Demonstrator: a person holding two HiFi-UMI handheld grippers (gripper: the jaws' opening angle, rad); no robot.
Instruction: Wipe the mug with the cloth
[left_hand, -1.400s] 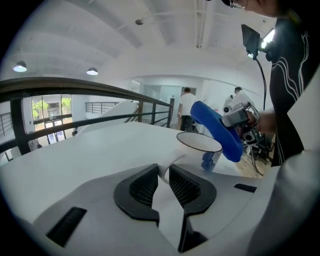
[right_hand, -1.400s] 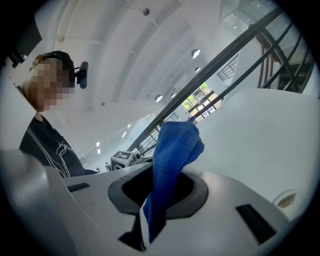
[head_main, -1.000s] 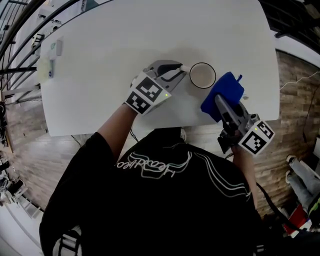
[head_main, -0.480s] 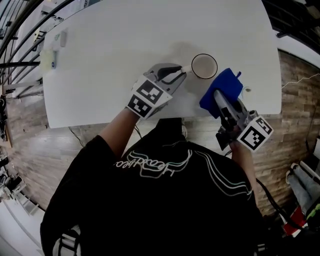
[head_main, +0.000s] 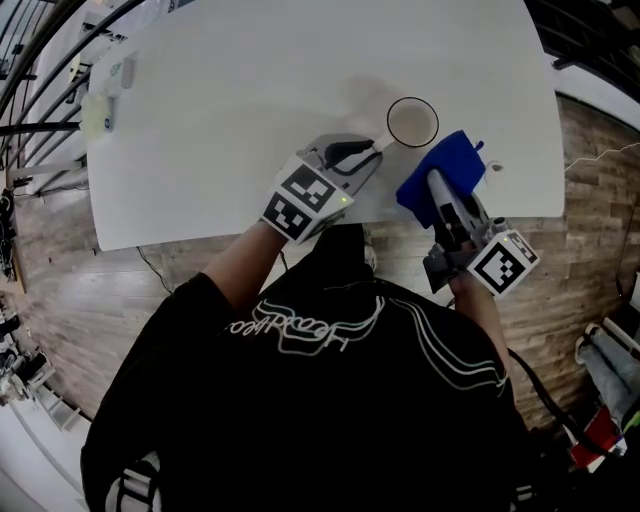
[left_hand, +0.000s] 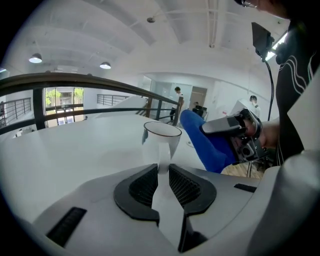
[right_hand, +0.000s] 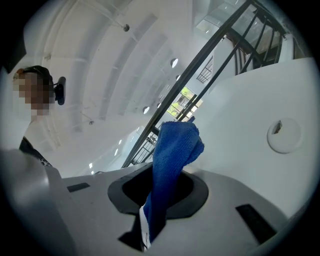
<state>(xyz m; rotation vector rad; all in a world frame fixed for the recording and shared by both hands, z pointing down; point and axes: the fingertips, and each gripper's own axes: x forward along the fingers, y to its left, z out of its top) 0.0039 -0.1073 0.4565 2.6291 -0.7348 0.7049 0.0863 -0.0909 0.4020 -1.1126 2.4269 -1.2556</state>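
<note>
My left tongs (head_main: 368, 150) are clenched on the mug's handle (left_hand: 162, 174). The handle is a thin, flat white strip. It sits btwn the two black ribbed pads (left_hand: 143, 189), squeezed from both sides. The mug (head_main: 412, 122) is round, smooth & white w/ a thin dark line round the rim. It's a bit wider at the top than lower down. It stands up straight, mouth up, so its long way runs up & down. The handle points back at me & to the left, right along the left tongs. The mug is over the white table (head_main: 230, 110), near the front edge, on the right side. Can't tell if its bottom rests on the table, b/c the tongs hide it.

My right tongs (right_hand: 162, 175) are clenched on the cloth (right_hand: 175, 145). The cloth is blue, soft & fuzzy, folded into a thick long bunch. Its long way runs straight out of the jaws, w/ the loose rounded end pointing away from me. In the head view it's just beside the mug, on the mug's right & a bit nearer to me. Can't tell if they touch.

The table is smooth, flat & plain w/ rounded corners. A small round white disc (right_hand: 284, 134) lies flat on it near the cloth.
</note>
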